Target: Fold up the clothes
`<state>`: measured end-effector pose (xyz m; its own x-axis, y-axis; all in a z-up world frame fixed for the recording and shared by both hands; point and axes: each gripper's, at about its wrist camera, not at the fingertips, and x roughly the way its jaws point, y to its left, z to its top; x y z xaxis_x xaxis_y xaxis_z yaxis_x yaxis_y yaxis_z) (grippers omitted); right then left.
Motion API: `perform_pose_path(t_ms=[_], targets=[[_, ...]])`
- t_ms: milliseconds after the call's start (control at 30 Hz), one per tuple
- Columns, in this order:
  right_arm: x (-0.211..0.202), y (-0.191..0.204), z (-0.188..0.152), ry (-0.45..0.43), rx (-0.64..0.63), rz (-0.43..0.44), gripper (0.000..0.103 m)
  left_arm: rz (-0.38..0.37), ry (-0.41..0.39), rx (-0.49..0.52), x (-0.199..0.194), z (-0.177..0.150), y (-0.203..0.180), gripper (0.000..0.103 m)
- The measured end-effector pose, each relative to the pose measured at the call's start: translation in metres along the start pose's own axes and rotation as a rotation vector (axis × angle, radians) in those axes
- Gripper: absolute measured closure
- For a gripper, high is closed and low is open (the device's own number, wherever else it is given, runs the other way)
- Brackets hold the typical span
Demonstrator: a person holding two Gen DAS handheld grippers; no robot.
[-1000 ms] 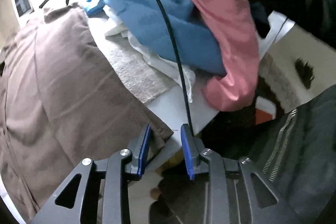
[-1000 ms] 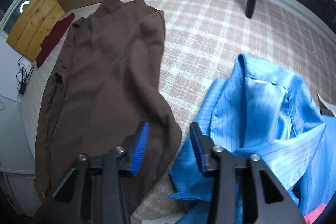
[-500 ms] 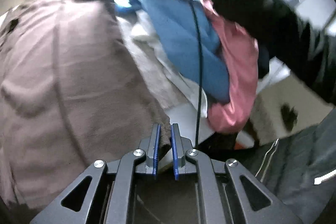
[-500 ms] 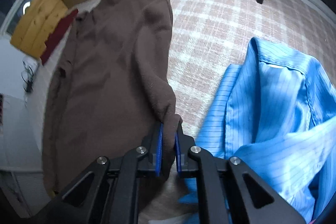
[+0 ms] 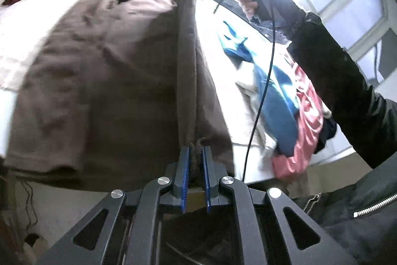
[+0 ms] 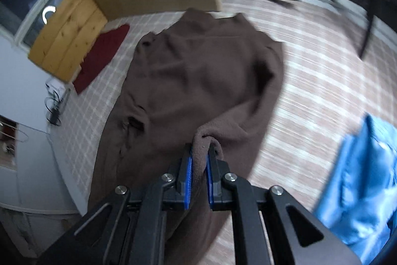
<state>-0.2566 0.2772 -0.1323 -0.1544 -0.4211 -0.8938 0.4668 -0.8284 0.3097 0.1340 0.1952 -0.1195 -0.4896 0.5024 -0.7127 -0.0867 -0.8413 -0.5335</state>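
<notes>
Gripping a bunched edge of the brown garment point(image 5: 119, 81) between blue pads, the left gripper point(image 5: 196, 160) has its jaws pressed onto the fabric. The right gripper point(image 6: 198, 160) likewise clamps a fold of the same garment point(image 6: 198, 81). Most of the brown cloth lies spread on the plaid-covered surface point(image 6: 310, 66). A blue striped shirt point(image 6: 359, 190) sits at four o'clock in the right wrist view. Seen from the left wrist, a pink garment point(image 5: 305, 121) and blue cloth point(image 5: 278, 106) are heaped at three o'clock. A dark red cloth point(image 6: 101, 58) lies at ten o'clock beside wooden boards point(image 6: 67, 41). Motion blur softens details.
</notes>
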Motion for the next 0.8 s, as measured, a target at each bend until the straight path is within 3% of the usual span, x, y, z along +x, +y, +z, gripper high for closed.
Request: perform_pose_path(t_ms=[300,400,500,567,600,700,800], targets=[[0.068,0.04,0.014,0.071,-0.089,-0.122,0.094,0.136,0.017,-0.029,0.004,0.0,0.043,0.094],[0.076,0.044,0.013,0.094,-0.126,-0.133,0.089,0.167,0.04,-0.037,0.007,0.002,0.049,0.093],[0.052,0.046,0.01,0.104,-0.148,-0.105,0.074,0.173,0.036,-0.029,-0.005,0.006,0.043,0.092],[0.012,0.037,-0.001,0.023,-0.15,-0.112,0.063,0.187,0.029,0.005,-0.016,0.008,0.034,0.094],[-0.008,0.033,-0.007,-0.022,-0.152,-0.116,0.052,0.201,0.029,0.034,-0.02,0.009,0.028,0.094],[-0.057,0.008,-0.048,-0.144,-0.082,-0.118,0.049,0.231,0.031,0.121,-0.027,0.013,0.012,0.094],[-0.059,-0.001,-0.096,-0.131,-0.061,-0.049,0.05,0.212,0.04,0.178,-0.016,0.02,0.004,0.094]])
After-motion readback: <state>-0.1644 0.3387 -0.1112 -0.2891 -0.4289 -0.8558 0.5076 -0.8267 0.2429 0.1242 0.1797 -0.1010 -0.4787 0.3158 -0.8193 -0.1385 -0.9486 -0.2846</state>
